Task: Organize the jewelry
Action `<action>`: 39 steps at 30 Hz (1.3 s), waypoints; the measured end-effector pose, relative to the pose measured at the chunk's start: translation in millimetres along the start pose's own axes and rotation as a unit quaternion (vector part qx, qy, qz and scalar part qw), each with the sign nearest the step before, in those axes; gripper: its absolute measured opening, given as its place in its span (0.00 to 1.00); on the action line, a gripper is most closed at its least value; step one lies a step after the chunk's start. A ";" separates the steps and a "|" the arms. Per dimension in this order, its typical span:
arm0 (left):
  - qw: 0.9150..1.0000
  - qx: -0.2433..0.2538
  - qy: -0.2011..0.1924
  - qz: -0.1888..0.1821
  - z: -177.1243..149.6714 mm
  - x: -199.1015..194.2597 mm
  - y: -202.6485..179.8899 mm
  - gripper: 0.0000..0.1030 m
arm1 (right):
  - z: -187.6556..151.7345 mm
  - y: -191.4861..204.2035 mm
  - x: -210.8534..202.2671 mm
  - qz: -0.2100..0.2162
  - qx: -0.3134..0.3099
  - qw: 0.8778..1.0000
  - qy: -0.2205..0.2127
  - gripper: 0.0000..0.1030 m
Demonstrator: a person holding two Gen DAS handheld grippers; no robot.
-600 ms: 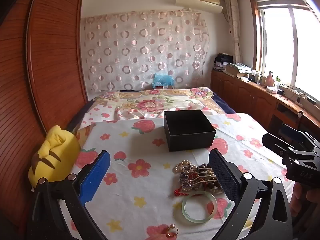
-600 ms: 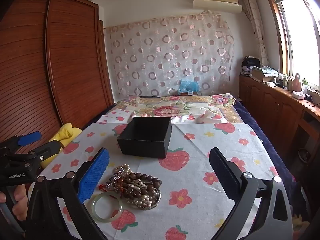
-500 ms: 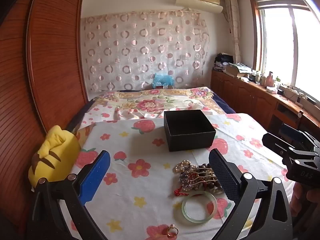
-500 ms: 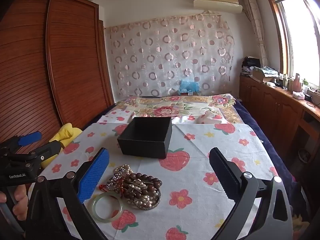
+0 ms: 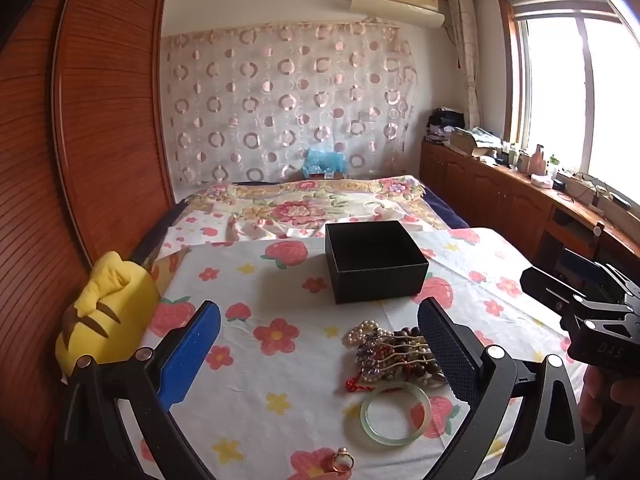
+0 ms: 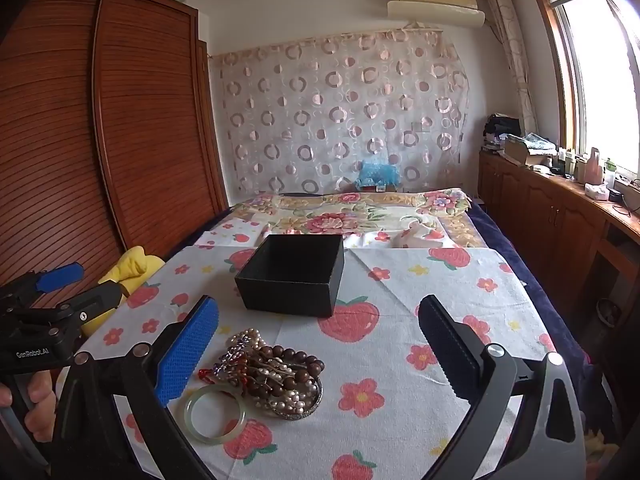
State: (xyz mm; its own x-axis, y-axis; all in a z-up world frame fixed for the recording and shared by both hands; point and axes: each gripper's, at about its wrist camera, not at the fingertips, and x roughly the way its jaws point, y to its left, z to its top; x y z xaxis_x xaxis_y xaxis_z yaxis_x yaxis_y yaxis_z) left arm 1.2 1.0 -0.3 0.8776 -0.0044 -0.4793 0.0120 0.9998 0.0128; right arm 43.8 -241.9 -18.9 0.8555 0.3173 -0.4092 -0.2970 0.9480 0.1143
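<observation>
On the tablecloth, the box sits behind the jewelry pile.

"GenRobot.AI" on left gripper

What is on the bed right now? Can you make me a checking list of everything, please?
Surface: flowered cloth spread flat over the bed.
Job's things: open black box, empty as far as visible; tangled bead pile in front of it; green bangle beside the pile; small ring lying apart.
Clutter: yellow plush toy at the cloth's edge.
Grippers: left tool and right tool both wide open, holding nothing.
Cables: some on the window counter.
Surroundings: wooden wardrobe, patterned curtain, air conditioner.
</observation>
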 end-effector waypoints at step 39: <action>1.000 0.000 -0.003 0.000 -0.2 -1.2 -0.5 0.93 | 0.3 0.3 -1.2 0.001 0.000 1.000 0.000 0.98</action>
State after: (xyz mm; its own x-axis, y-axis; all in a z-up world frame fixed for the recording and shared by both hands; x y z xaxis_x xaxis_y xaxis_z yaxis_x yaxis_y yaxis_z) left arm 0.1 0.5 0.1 0.8806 -0.0054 -0.4738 0.0126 0.9998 0.0121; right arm 42.8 -242.0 -18.1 0.8549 0.3199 -0.4084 -0.2995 0.9471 0.1151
